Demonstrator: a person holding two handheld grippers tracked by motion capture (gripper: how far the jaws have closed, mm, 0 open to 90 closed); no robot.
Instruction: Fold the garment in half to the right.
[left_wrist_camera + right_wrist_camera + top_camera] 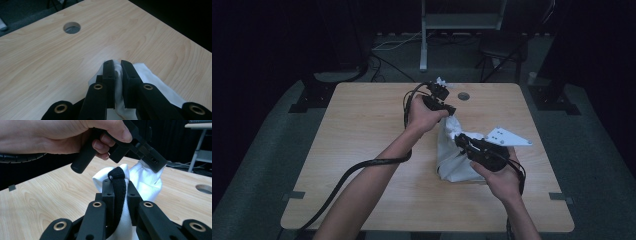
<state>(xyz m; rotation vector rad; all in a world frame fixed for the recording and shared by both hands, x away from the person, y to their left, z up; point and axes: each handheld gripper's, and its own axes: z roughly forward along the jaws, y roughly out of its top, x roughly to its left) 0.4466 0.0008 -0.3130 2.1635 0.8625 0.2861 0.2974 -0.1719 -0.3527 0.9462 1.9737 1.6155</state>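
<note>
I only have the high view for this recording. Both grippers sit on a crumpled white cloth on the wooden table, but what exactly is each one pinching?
Observer: The right gripper is shut on a black knitted edge of the white cloth, clear in the right gripper view.
Operator: And the left one?
Observer: The left gripper clamps a plain white fold of that cloth between its jaws; no black trim there.
Operator: Is the cloth off the light wooden table?
Observer: In the left gripper view the pinched end hangs above the tabletop, near the round cable hole.
</note>
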